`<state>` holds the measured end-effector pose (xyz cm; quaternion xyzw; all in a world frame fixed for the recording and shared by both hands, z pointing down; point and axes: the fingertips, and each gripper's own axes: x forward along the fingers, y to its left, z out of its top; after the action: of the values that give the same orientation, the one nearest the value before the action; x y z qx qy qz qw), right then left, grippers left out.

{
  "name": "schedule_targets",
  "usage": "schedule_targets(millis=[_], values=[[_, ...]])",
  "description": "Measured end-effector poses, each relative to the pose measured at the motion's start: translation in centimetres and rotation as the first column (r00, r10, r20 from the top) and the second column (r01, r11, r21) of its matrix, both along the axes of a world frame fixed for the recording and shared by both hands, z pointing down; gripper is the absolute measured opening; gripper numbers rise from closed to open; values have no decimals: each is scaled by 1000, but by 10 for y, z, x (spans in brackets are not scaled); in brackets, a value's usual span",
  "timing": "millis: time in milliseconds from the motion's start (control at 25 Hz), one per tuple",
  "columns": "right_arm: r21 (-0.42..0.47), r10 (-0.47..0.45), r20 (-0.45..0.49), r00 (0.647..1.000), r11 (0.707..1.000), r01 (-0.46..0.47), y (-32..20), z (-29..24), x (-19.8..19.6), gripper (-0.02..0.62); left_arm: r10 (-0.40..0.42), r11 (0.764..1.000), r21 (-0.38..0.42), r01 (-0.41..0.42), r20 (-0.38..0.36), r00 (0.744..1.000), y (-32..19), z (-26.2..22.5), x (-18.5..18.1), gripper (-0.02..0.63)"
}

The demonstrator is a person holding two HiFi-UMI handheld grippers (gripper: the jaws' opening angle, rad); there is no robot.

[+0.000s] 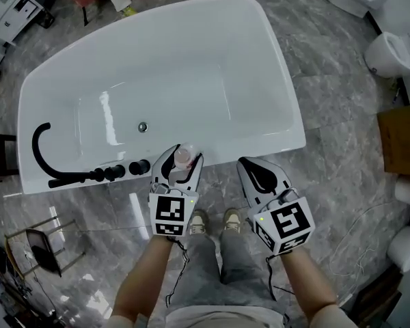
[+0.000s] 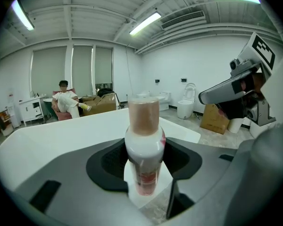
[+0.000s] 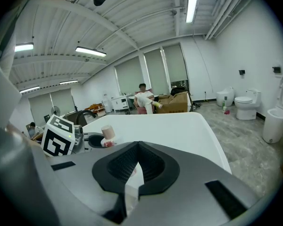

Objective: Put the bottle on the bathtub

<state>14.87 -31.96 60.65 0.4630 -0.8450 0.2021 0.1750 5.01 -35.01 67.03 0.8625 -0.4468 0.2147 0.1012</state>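
From above, the left claw (image 1: pixel 180 167) is pinching the bottle (image 1: pixel 183 157) right over the near edge of the bathtub (image 1: pixel 277 94). The bottle stands straight up, cap on top. The black tap knobs (image 1: pixel 116 171) sit on that same edge of the bathtub, just beside the bottle. The bathtub is white, smooth and shiny. The right claw (image 1: pixel 254 173) hangs off the edge, over the grey stone floor, so the left hand is the one to set the bottle down, I think.

In the left gripper view, the bottle (image 2: pixel 144 149) is round and white with a pinkish-brown cap and a pink label. The dark pads press on both its sides. The flat white edge of the bathtub (image 2: pixel 61 135) lies right under it. I cannot tell if they touch.

In the right gripper view, the right claw (image 3: pixel 137 149) is pressed together with nothing in it. The bottle (image 3: pixel 107 134) shows beyond it, over the bathtub edge.
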Motion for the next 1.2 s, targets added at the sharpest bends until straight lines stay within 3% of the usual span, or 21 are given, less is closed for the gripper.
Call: schedule_targets(millis=[320,640,720,840,880,1200], values=[[29,6,-21,1000,1000,-5,1,11,6,29,-8,1000,-3,8,36,999,2,28,-2,227],[-4,25,4,1000,1000,-25,13,18,3,29,27,999,16,-28,69,997,8,33,0,230],[-23,20,5,1000,1000,-19,17,17,-2,29,29,999,-20,-27,63,998,11,37,1,232],[-35,10,-2,1000,999,-10,23,10,-10,29,27,989,-142,-28,-9,1000,21,43,-2,330],[-34,11,-6,1000,999,-12,24,5,-12,29,25,986,-163,-29,-24,999,25,41,-4,336],[13,39,-14,999,999,-39,25,-79,-18,29,91,981,-172,-95,-30,995,44,-29,-19,334]])
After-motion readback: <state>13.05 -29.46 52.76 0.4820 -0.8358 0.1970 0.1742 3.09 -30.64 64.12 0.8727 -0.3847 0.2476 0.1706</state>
